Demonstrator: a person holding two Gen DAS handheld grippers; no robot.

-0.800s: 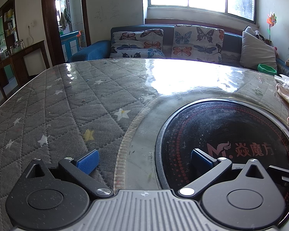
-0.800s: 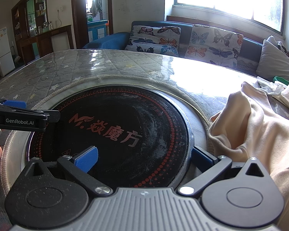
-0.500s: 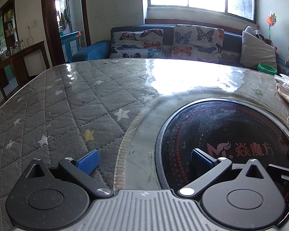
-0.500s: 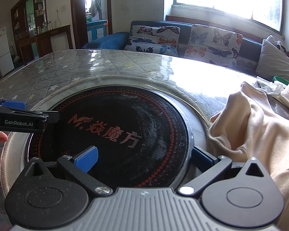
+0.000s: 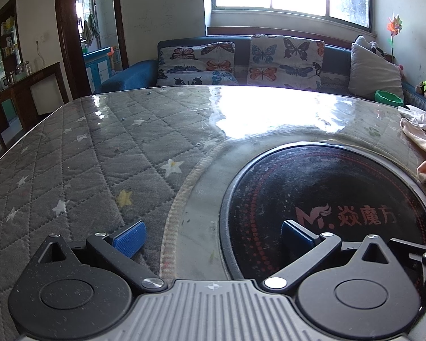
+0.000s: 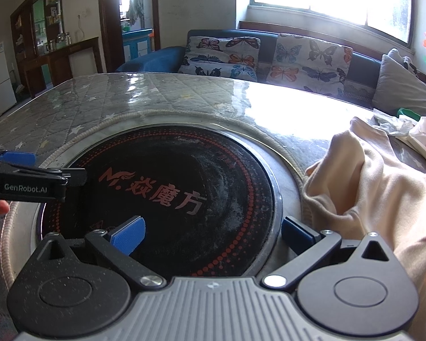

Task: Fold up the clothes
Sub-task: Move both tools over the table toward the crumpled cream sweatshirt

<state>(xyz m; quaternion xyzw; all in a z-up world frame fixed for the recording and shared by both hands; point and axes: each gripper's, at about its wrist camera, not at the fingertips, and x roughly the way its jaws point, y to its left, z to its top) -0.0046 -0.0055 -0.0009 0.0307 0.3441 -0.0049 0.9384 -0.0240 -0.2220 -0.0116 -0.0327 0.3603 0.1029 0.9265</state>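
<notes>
Left gripper [image 5: 211, 234], right gripper [image 6: 211, 233]: matte black speckled linkage arms, ribbed blue pads [image 6: 129, 234], silver pivot screws, ribbed grey housing, white "GenRobot.AI" lettering on side.

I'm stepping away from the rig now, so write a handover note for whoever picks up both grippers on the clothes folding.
Left gripper: jaws wide open, nothing between them, hovering over the edge of the black round hotplate and the quilted table cover.
Right gripper: jaws wide open, empty, over the hotplate, with its right finger beside the garment.
Cream garment: a crumpled heap on the table, right of the hotplate. Other pale cloth and a packet lie beyond it.
Done: nothing folded that I can see.
Left: grasp the garment, spread it flat, fold it.
</notes>
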